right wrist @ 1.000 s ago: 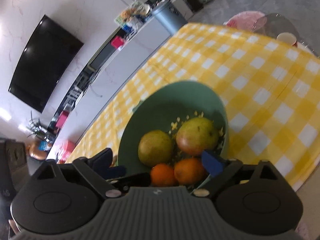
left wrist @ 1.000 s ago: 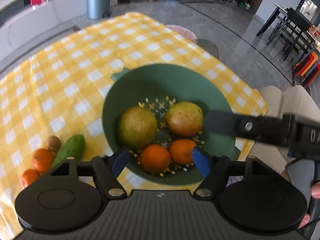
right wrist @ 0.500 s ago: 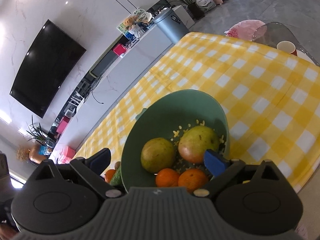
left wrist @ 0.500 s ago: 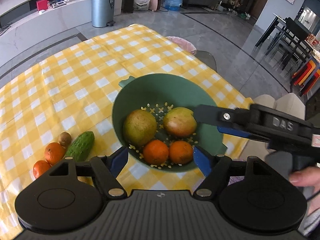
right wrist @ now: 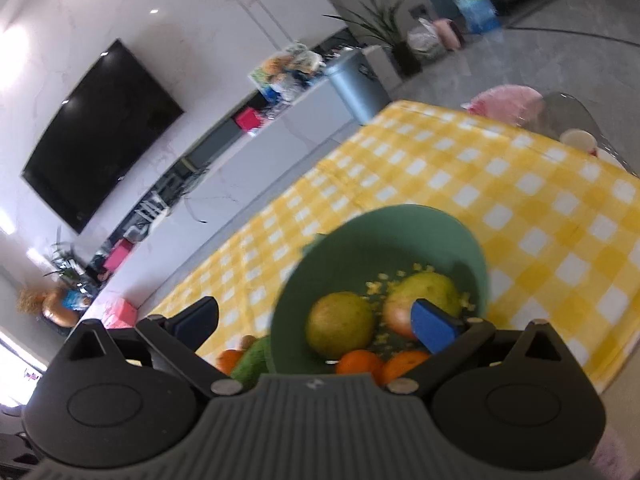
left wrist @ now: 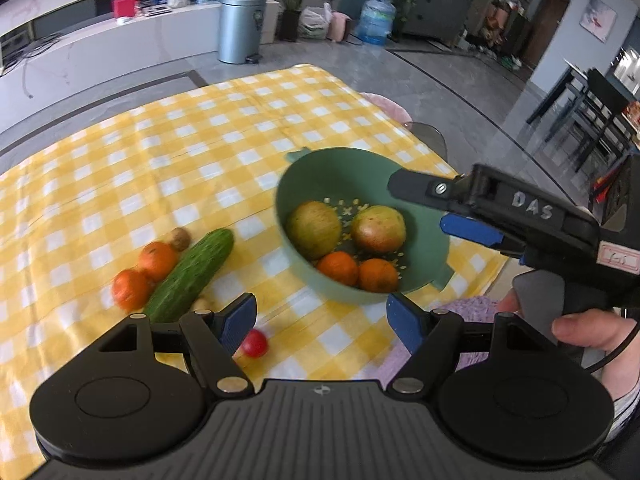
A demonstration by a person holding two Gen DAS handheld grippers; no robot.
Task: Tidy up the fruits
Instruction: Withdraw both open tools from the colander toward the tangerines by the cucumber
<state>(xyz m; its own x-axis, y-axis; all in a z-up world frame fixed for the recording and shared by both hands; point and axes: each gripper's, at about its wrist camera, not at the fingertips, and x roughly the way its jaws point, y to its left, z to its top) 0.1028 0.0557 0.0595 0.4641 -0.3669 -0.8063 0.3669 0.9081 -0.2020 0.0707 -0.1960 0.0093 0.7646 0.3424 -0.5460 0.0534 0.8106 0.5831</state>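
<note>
A green colander bowl stands on the yellow checked tablecloth and holds two greenish apples and two oranges. The bowl also shows in the right wrist view. My left gripper is open and empty, raised in front of the bowl. My right gripper is open and empty, above the bowl's near rim; it shows in the left wrist view on the right. Left of the bowl lie two oranges, a cucumber, a kiwi and a small red tomato.
The table's near edge runs just below the bowl, with a purple cloth beyond it. A glass side table with a cup stands past the far right corner. A grey bin stands on the floor behind.
Both grippers have pulled up and back from the bowl. The left view has swung left, so the loose fruit, cucumber and tomato now show more fully.
</note>
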